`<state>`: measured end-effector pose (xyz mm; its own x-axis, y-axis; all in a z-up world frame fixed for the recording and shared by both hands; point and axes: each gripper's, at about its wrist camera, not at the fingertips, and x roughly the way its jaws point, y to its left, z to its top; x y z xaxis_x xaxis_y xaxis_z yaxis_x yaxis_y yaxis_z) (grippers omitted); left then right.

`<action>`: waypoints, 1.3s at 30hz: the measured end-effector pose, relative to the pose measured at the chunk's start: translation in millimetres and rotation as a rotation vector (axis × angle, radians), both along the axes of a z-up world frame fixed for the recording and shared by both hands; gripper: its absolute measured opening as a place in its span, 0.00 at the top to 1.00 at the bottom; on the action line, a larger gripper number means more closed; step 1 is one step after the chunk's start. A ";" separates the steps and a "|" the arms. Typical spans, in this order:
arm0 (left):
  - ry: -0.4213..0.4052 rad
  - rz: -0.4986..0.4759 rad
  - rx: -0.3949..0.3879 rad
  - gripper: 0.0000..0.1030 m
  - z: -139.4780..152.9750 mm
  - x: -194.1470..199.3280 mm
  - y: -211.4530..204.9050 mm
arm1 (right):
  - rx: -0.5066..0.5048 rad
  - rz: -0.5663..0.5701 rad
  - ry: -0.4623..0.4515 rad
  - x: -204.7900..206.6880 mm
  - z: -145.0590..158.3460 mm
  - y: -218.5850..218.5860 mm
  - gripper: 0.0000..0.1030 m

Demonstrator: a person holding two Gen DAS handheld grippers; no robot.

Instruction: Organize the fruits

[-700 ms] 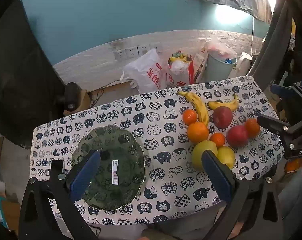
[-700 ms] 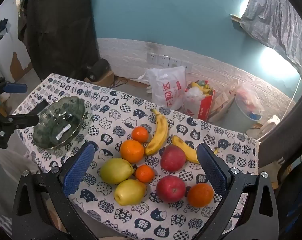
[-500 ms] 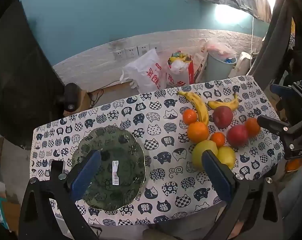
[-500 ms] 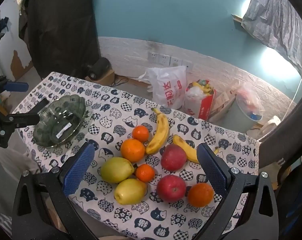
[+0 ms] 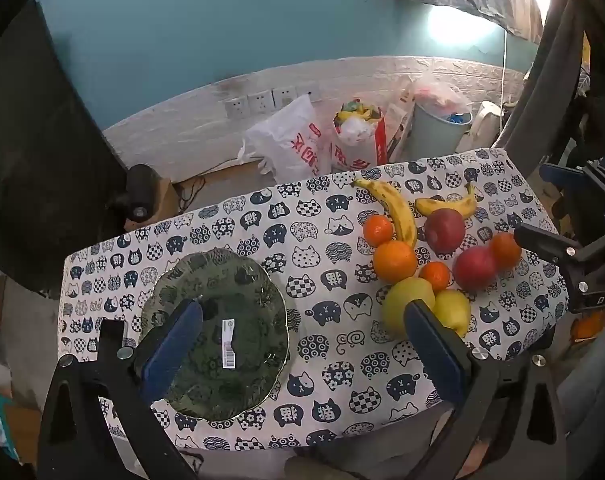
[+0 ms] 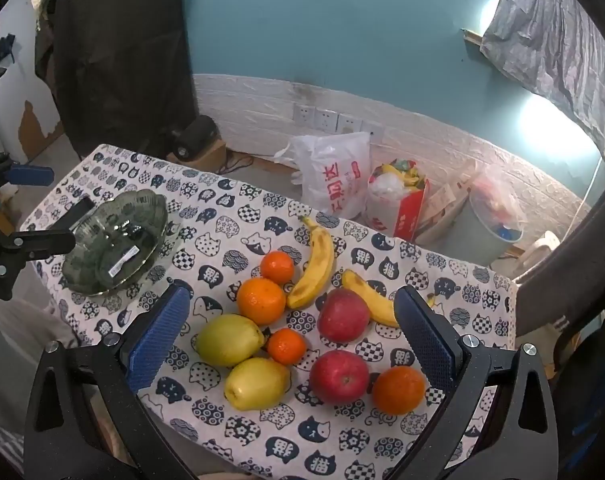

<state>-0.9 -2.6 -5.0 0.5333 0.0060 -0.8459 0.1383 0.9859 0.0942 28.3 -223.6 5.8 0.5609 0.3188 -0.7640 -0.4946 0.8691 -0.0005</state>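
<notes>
Both claws (image 5: 302, 336) (image 6: 290, 328) released; bare tablecloth (image 5: 326, 280) separates bowl (image 5: 218, 336) from fruit (image 6: 298, 320).

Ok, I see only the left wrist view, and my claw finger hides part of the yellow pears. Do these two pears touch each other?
Observer: Yes. In the right wrist view the left pear and the near pear lie whole and touching.
Operator: Is the right claw open?
Observer: The right claw is wide open and holds nothing.
Operator: And inside the bowl?
Observer: The bowl shows only a barcode label, no fruit.
</notes>
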 end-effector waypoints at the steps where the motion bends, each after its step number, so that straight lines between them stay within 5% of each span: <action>1: 0.001 0.001 0.000 0.01 -0.6 0.2 0.2 | -0.001 0.000 0.000 0.5 -0.6 -0.4 0.02; 39: 0.031 -0.003 0.001 0.01 -8.4 2.1 -2.7 | 0.008 0.011 0.050 3.4 -6.1 -4.1 0.02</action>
